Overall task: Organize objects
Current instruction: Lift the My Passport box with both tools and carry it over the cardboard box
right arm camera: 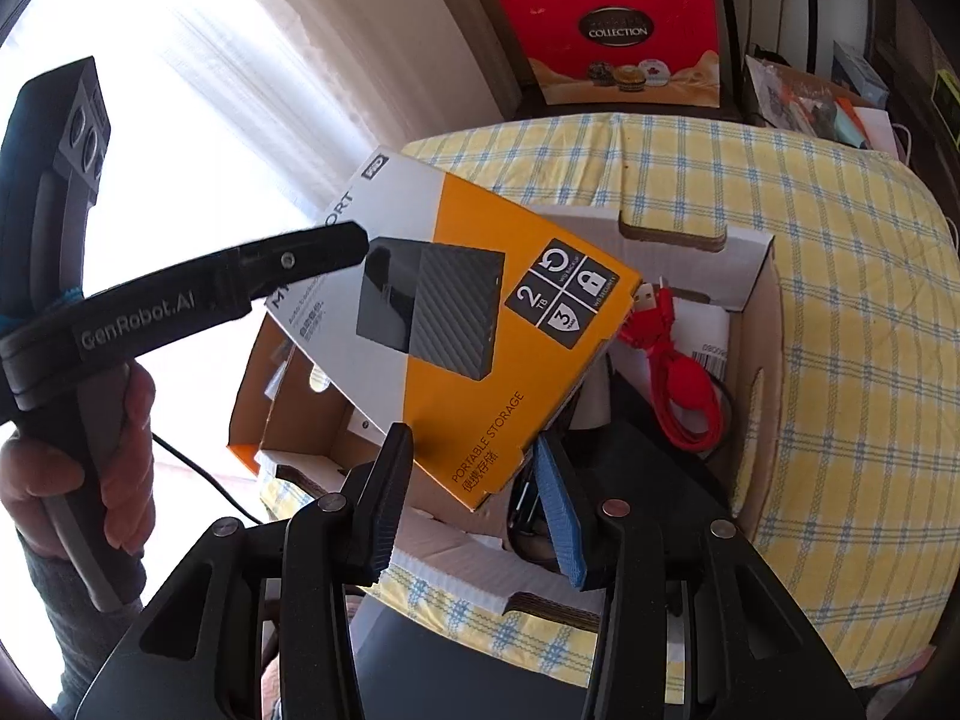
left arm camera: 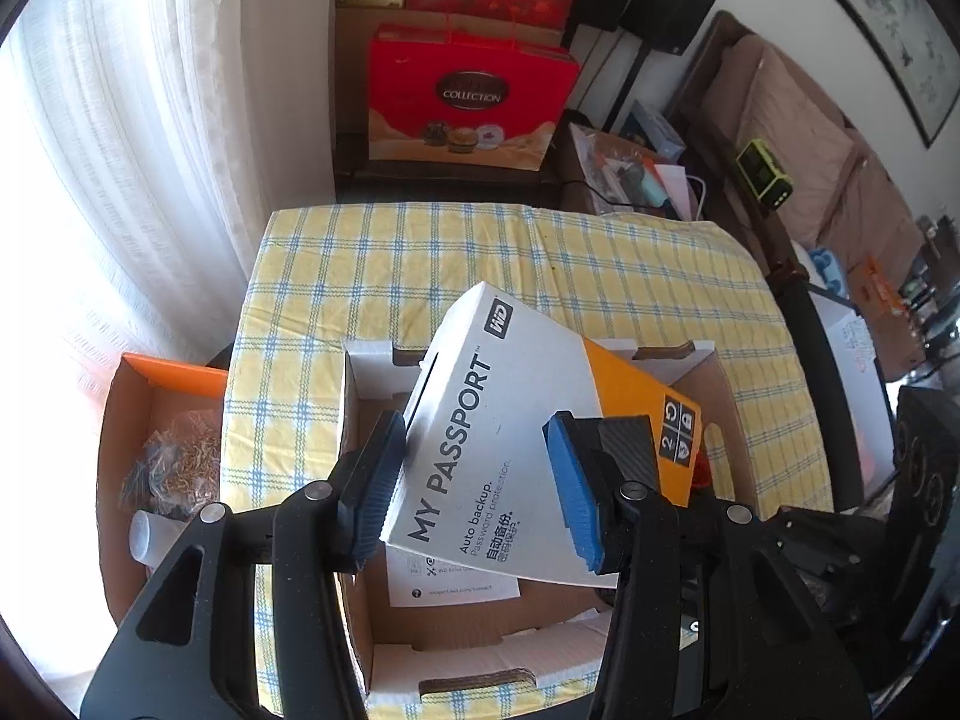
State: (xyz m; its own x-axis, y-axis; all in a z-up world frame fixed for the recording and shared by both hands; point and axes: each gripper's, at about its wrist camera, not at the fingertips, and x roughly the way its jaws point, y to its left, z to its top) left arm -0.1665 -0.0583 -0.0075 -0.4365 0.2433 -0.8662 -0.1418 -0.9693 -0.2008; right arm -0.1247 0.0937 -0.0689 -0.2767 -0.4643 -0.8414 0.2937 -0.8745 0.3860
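Holding the white-and-orange cardboard hard-drive box [left arm camera: 516, 438] tilted above the open brown cardboard carton [left arm camera: 729, 420], you look partway through: it is not yet set inside. At centre of the left wrist view, your left gripper [left arm camera: 480, 489] has its jaws clamped on the box's white end. In the right wrist view, your right gripper [right arm camera: 480, 504] sits at lower centre, jaws parted either side of the orange corner; whether they touch it I cannot tell. A red coiled cable [right arm camera: 678, 354] already lies in the carton, right of centre. Everything rests on a bench under a yellow checked cloth [left arm camera: 420, 264]; white curtains [left arm camera: 150, 120] at left, a red gift bag [left arm camera: 474, 102] at upper centre.
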